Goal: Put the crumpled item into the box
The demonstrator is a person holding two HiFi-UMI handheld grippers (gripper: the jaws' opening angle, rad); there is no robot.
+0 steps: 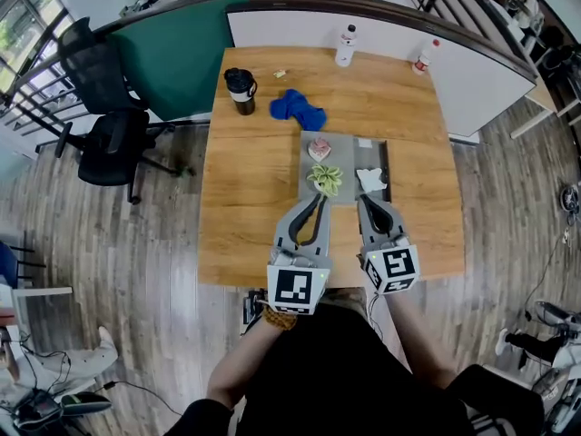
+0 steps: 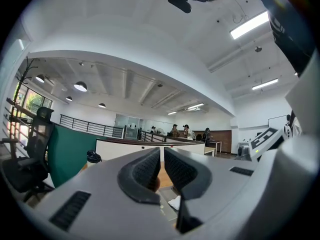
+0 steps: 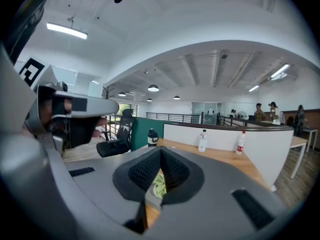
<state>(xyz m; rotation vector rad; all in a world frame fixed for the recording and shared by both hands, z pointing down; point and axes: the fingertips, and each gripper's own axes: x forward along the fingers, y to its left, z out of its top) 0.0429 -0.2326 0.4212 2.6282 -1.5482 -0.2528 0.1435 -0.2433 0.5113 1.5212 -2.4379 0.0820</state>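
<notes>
"Where's the crumpled thing?"

"The crumpled green item (image 1: 324, 179) is lying on the grey tray (image 1: 349, 156) in the middle of the bench (image 1: 254, 198). It's just past the tips of the left hand-held gripper (image 1: 320, 200). A crumpled white piece (image 1: 370, 179) lies beside it on the same tray, in front of the right hand-held gripper (image 1: 367, 201). A pink lump (image 1: 319, 148) sits farther back."

"Is either one holding anything?"

"No. The right one is clenched tight, with its pads meeting at the tip and nothing between them. Looking along it, you can just see the green item through the notch under the pads. The left one is clenched down to a thin slit, with nothing in it either. Both point at the tray's near edge, side by side."

"Is that tray the box?"

"I can't tell. It's shallow and grey, with a dark strip along its right side."

"What else is on the bench?"

"A black mug (image 1: 241, 90) and a blue cloth (image 1: 298, 107) behind the tray, and two bottles (image 1: 345, 45) at the far edge."
</notes>
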